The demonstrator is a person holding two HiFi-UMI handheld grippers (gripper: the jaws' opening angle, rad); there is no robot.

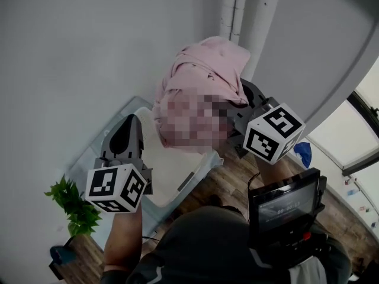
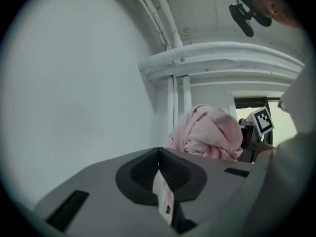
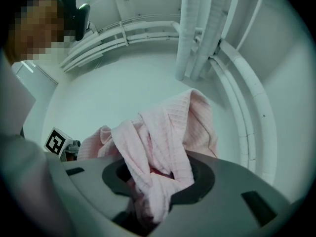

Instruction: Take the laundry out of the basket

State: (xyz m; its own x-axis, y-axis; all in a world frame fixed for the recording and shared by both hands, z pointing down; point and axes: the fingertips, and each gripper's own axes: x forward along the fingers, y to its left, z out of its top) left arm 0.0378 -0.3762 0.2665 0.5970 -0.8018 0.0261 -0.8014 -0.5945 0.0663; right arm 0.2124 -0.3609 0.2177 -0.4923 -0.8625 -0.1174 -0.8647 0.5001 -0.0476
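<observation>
Pink cloth (image 1: 204, 64) at 12, clamped in R gripper (image 3: 153, 184); L gripper (image 1: 126, 136) at 8 pinches pale strip (image 2: 163, 194), basket (image 1: 172, 179) btw them

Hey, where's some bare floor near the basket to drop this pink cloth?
The wood floor between the basket and the screen is a narrow bare strip; more opens right of the screen, past the blue object. Tight at the plant by the basket's left corner.

I am in a bare indoor corner, home or studio I cannot tell: plain white walls (image 1: 71, 52), white pipes (image 1: 234, 7), wood-plank floor (image 1: 237, 170), potted plant (image 1: 74, 203), basket (image 1: 192, 179).
</observation>
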